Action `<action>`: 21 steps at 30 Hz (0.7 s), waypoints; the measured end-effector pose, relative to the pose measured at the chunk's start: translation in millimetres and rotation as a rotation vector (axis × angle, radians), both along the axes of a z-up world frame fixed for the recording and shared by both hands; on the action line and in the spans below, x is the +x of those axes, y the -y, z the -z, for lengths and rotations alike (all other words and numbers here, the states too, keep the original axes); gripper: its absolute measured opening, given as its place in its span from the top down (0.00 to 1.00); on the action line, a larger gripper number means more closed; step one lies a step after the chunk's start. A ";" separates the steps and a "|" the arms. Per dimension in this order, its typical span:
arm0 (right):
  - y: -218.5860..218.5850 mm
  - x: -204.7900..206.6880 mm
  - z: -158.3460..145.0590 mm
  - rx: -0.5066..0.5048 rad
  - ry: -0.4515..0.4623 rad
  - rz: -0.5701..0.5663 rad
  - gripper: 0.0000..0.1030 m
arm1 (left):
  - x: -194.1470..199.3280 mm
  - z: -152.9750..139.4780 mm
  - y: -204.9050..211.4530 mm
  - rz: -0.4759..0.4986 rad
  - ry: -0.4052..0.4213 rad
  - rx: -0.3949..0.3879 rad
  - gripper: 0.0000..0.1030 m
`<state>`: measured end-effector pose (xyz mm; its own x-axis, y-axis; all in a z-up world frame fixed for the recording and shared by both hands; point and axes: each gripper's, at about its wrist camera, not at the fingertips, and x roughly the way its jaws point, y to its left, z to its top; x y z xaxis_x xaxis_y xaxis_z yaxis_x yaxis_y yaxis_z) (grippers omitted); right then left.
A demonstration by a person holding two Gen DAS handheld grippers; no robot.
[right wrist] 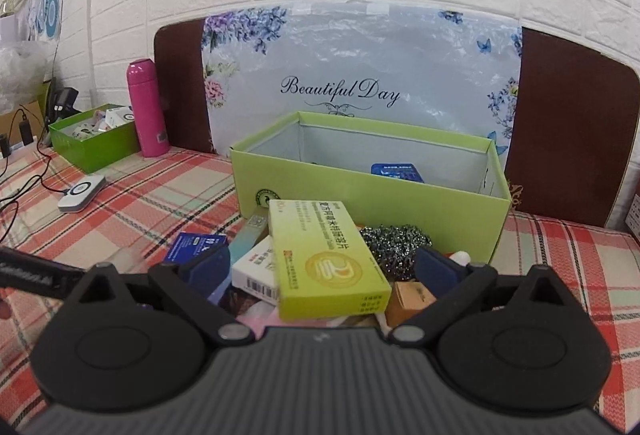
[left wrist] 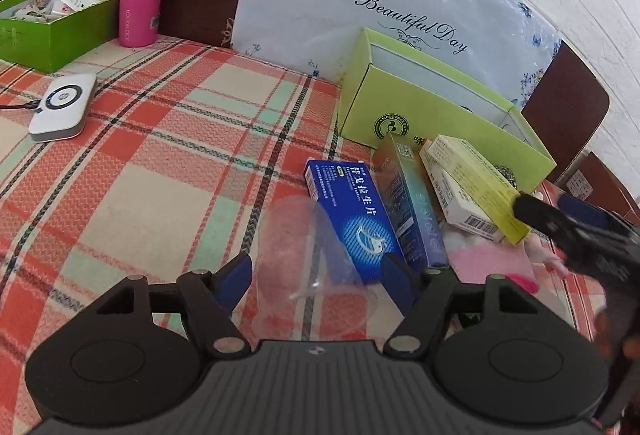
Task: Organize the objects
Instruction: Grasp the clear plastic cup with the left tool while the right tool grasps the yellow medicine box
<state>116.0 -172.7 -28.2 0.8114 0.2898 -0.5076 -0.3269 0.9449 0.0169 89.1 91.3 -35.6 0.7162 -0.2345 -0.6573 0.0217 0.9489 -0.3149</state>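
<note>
**A:** What's the biggest thing there, and what step are they on?

**B:** The checked desk point(right wrist: 168, 195) carries it all; at its back stands the light green box point(right wrist: 360, 195), open on top, with one blue packet already lying inside; so I judge the sorting is under way, with most of the pile still outside.

**A:** And the pile?

**B:** Heaped against the box's near wall; a yellow-green medicine box point(right wrist: 328, 255) lies on top, tilted, over a white carton with a barcode point(right wrist: 256, 271); left of them a blue medicine box point(left wrist: 352, 223) and a slim teal carton point(left wrist: 416, 207) lie side by side; a steel scouring ball point(right wrist: 396, 243) sits by the box wall.

**A:** The grippers?

**B:** The right hand-held gripper point(right wrist: 320, 267) has its jaws spread wide on either side of the yellow-green medicine box, not yet pinching it; the left hand-held gripper point(left wrist: 320, 271) is spread too, grasping nothing, with a clear plastic cup point(left wrist: 308, 255) lying on its side between its fingers.

**A:** Next move?

**B:** I'd guess the right one must close on that top box, then lift it over the near wall; the wall stands right behind the pile, so it needs height first.

**A:** Anything else about?

**B:** Well to the left, a darker green box point(right wrist: 96, 143) full of small things, a pink flask point(right wrist: 146, 107) beside it, and a white charger puck point(right wrist: 82, 191); none of it in the way.
</note>
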 end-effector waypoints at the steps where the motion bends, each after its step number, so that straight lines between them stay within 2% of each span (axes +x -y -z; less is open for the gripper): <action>1: 0.7 7.6 2.5 0.013 -0.019 0.002 0.06 | -3.7 -0.8 -1.7 -0.005 0.005 -0.003 0.23; 4: 2.1 25.6 10.7 0.049 -0.069 0.005 0.09 | -8.0 -0.7 -2.4 -0.011 0.010 0.000 0.21; 5: 2.1 30.1 14.0 0.048 -0.088 0.009 0.14 | -6.6 0.4 -1.4 -0.007 0.005 0.006 0.21; 6: 2.5 31.7 16.6 0.050 -0.106 0.005 0.27 | -4.7 1.8 -0.3 -0.009 -0.003 0.013 0.21; 8: 5.7 25.4 18.2 0.073 -0.121 0.001 0.33 | -1.1 4.6 0.3 -0.015 -0.017 0.018 0.21; 11: 5.0 2.3 14.5 0.035 -0.117 0.010 0.33 | 3.6 7.8 -0.3 -0.023 -0.026 0.005 0.21; 14: 2.6 -16.6 13.3 0.035 -0.129 -0.032 0.33 | 7.0 9.2 1.9 -0.007 -0.023 0.002 0.21; 17: -4.5 -19.5 12.4 0.018 -0.125 -0.069 0.31 | 9.7 9.4 7.7 -0.008 -0.034 0.009 0.21; 18: -6.5 -18.3 12.1 0.010 -0.120 -0.068 0.28 | 9.9 9.4 9.5 -0.011 -0.035 0.019 0.21; 20: -12.8 -16.2 12.6 -0.010 -0.106 -0.061 0.28 | 9.3 10.3 10.8 -0.018 -0.034 0.041 0.21; 21: -14.4 -15.8 13.2 -0.013 -0.102 -0.068 0.28 | 8.8 10.9 10.0 -0.015 -0.032 0.042 0.25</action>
